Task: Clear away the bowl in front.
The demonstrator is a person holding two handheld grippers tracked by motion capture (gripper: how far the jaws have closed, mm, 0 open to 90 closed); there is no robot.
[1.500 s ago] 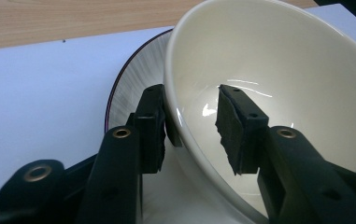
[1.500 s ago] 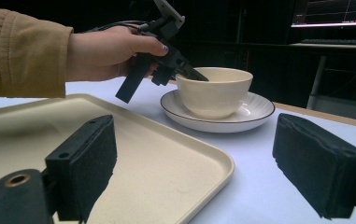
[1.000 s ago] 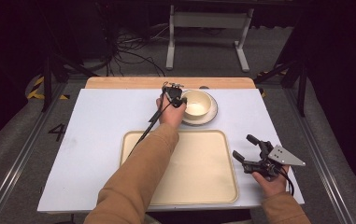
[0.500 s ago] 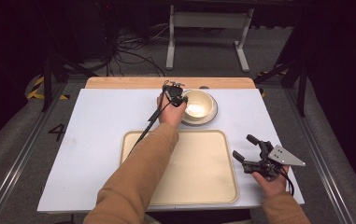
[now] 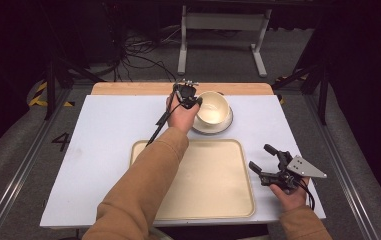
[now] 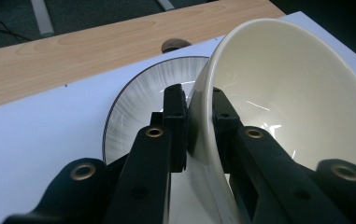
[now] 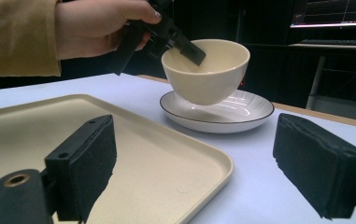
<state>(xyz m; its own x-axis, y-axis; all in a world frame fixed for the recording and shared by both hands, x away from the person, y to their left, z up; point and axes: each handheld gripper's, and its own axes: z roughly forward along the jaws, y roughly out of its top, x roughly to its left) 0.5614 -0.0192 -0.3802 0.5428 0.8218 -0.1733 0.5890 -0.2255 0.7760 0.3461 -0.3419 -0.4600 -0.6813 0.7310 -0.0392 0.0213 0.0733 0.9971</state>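
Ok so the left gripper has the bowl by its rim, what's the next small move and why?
Probably lift the bowl a little higher and carry it toward the tray. The left gripper clamps its rim, and the bowl looks tilted, barely clear of the plate, while the right gripper waits open.

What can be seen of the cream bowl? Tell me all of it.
The bowl is cream, glossy, apparently ceramic, round and deep, narrowing to a small base, and empty inside. The left gripper pinches its rim, one jaw inside the wall, one outside. In the right gripper view it is tilted and looks raised just above the white plate with the dark edge line and fine ribs; whether its base touches the plate I cannot tell. It sits toward the table's far side, beyond the tray.
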